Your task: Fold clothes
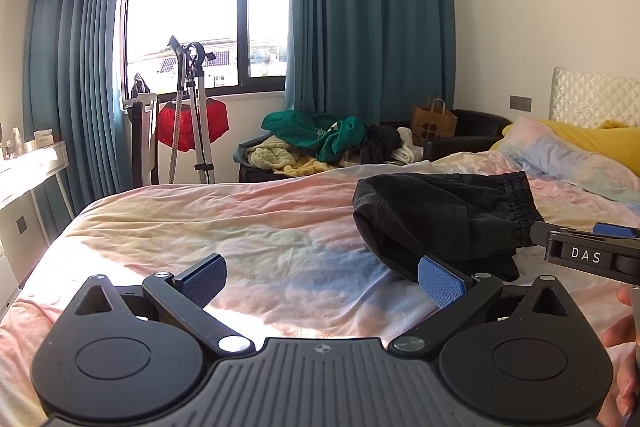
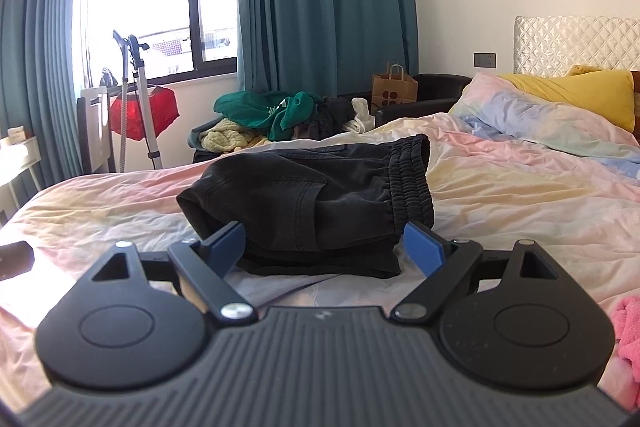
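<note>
Folded black shorts (image 2: 320, 187) with an elastic waistband lie on the pastel tie-dye bed sheet (image 2: 500, 195). My right gripper (image 2: 326, 245) is open just in front of them; the near edge of the shorts sits between the blue pads, which do not press on the cloth. In the left wrist view the shorts (image 1: 440, 219) are ahead and to the right. My left gripper (image 1: 322, 281) is open over bare sheet (image 1: 240, 219), its right fingertip close to the shorts' left corner. The right gripper (image 1: 588, 247) enters from the right edge, with a person's hand (image 1: 622, 347) below it.
A heap of green, yellow and dark clothes (image 2: 260, 119) lies on a dark seat beyond the bed, beside a brown paper bag (image 2: 394, 87). Pillows (image 2: 560, 107) are at the head, right. A pink cloth (image 2: 628, 339) lies at my near right. A steamer stand (image 1: 196, 115) is by the window.
</note>
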A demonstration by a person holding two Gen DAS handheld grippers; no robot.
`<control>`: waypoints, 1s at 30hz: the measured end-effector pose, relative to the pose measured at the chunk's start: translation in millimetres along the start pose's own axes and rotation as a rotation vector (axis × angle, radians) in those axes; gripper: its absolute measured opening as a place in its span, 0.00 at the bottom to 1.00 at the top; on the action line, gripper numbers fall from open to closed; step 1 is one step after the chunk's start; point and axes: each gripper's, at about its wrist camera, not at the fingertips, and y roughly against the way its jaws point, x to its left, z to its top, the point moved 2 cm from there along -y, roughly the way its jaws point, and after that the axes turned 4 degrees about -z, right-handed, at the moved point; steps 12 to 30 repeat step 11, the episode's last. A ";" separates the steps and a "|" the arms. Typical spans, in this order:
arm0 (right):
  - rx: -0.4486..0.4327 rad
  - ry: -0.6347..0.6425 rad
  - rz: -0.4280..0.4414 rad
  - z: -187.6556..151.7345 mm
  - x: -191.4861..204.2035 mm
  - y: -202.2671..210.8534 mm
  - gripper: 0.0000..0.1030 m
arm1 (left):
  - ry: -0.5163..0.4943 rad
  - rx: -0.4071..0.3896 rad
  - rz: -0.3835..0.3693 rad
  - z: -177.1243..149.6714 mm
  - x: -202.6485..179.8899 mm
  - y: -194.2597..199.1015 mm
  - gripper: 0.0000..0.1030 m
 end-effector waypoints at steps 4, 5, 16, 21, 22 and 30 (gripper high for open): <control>-0.014 0.004 -0.006 1.1 0.5 1.2 0.85 | 0.009 -0.005 0.006 0.1 3.9 1.3 1.00; -0.013 0.007 -0.008 1.0 1.0 1.2 0.85 | 0.012 -0.006 0.008 -0.1 4.6 1.5 1.00; 0.003 0.002 0.000 0.0 0.8 -1.0 0.85 | 0.011 -0.006 0.003 -2.7 4.8 1.9 1.00; 0.003 0.002 0.000 0.0 0.8 -1.0 0.85 | 0.011 -0.006 0.003 -2.7 4.8 1.9 1.00; 0.003 0.002 0.000 0.0 0.8 -1.0 0.85 | 0.011 -0.006 0.003 -2.7 4.8 1.9 1.00; 0.003 0.002 0.000 0.0 0.8 -1.0 0.85 | 0.011 -0.006 0.003 -2.7 4.8 1.9 1.00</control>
